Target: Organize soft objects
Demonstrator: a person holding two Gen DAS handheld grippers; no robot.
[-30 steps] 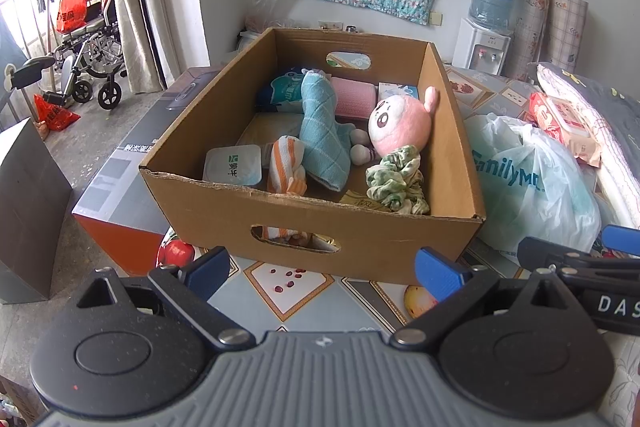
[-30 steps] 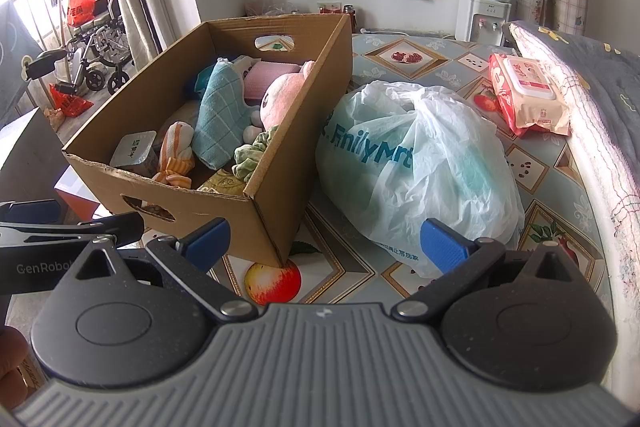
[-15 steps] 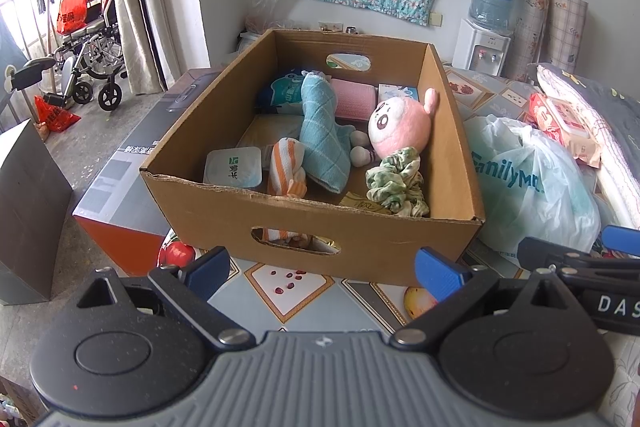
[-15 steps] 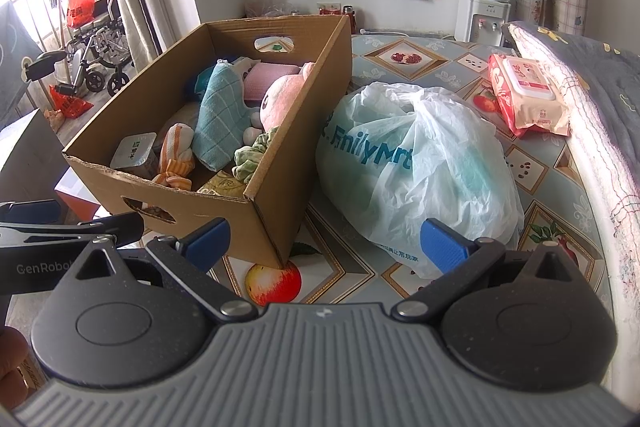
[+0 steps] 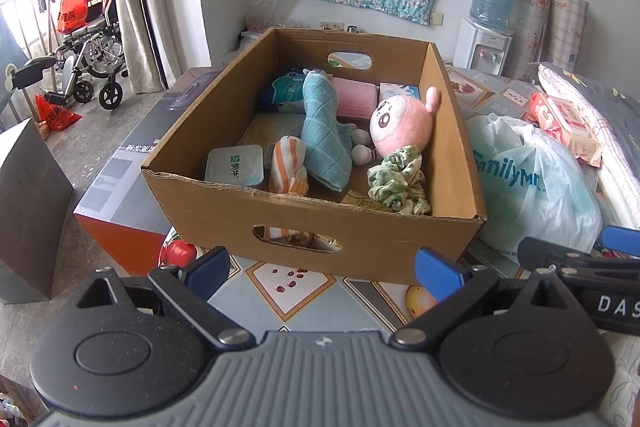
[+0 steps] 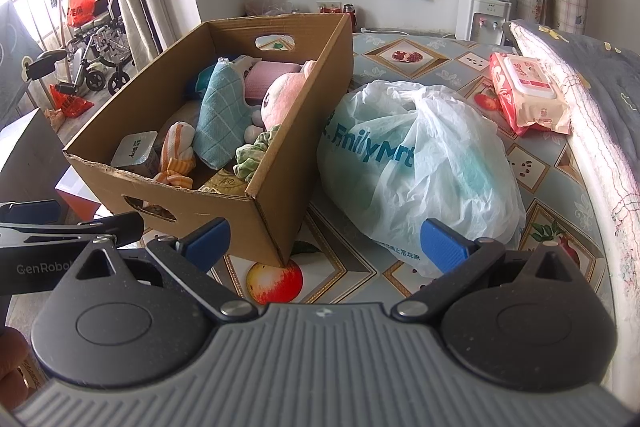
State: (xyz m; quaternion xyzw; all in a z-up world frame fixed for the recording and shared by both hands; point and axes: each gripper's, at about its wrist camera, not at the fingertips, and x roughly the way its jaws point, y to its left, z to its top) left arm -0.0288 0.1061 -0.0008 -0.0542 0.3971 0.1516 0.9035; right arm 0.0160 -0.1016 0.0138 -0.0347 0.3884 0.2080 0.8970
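I have both tools hanging short of the cardboard box (image 5: pixel 316 231), neither one holding anything. The left gripper (image 5: pixel 322 269) has its blue pads spread wide, and the right gripper (image 6: pixel 326 239) is spread just as wide, sitting off the box's near right corner beside the white plastic bag (image 6: pixel 420 167).

My guess is the step in hand is a first reach into the box for one soft item. To do it well I would go over the near wall from above, not through it, and come down with the jaws wide on something that stands proud. The teal towel (image 5: pixel 322 139) looks easiest: it leans up in the middle and offers a clear fold. The pink plush toy (image 5: pixel 400 125) lies to its right against the right wall, the green scrunchie (image 5: pixel 398 185) just in front of that, and the striped orange cloth (image 5: pixel 286 171) near the front, beside a small plastic tub (image 5: pixel 235 165).

All of them lie ahead of and beyond the left tool, past the wall.
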